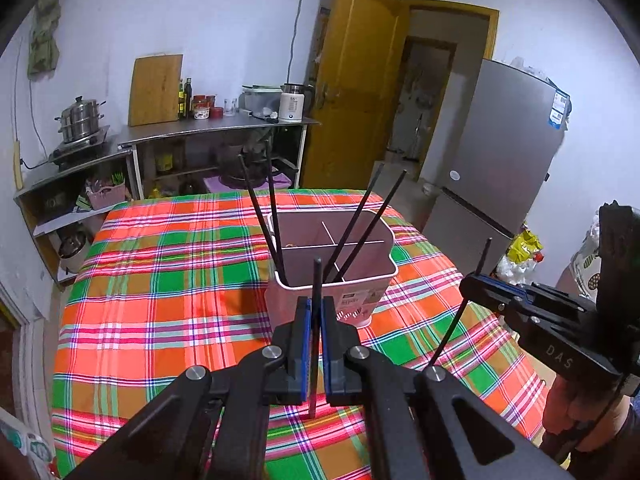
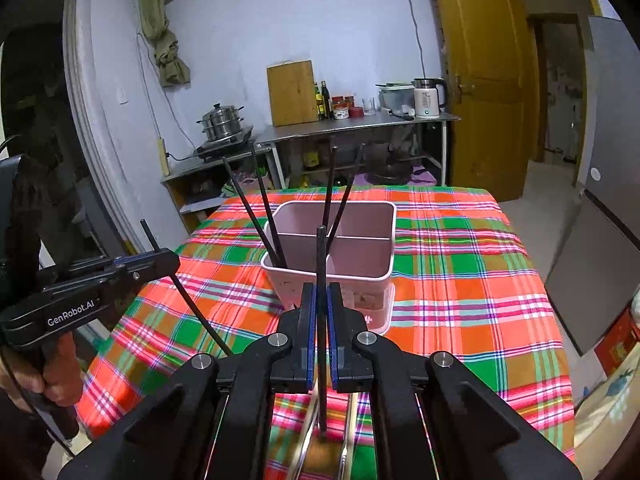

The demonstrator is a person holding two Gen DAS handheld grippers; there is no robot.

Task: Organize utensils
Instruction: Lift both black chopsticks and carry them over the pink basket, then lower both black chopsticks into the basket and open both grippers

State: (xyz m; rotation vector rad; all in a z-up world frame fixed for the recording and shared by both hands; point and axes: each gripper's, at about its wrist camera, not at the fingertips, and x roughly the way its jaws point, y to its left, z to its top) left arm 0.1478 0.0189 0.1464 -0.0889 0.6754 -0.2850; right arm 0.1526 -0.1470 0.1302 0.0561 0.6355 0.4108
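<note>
Your left claw [image 1: 316, 312] is clamped on one black chopstick [image 1: 317, 280], held upright above the plaid tabletop [image 1: 160, 280]. Your right claw [image 2: 321, 304] grips a second chopstick [image 2: 321, 248] likewise. The pink caddy [image 1: 380, 248] stands just ahead, four chopsticks [image 1: 256, 204] leaning in its near compartments.
</note>
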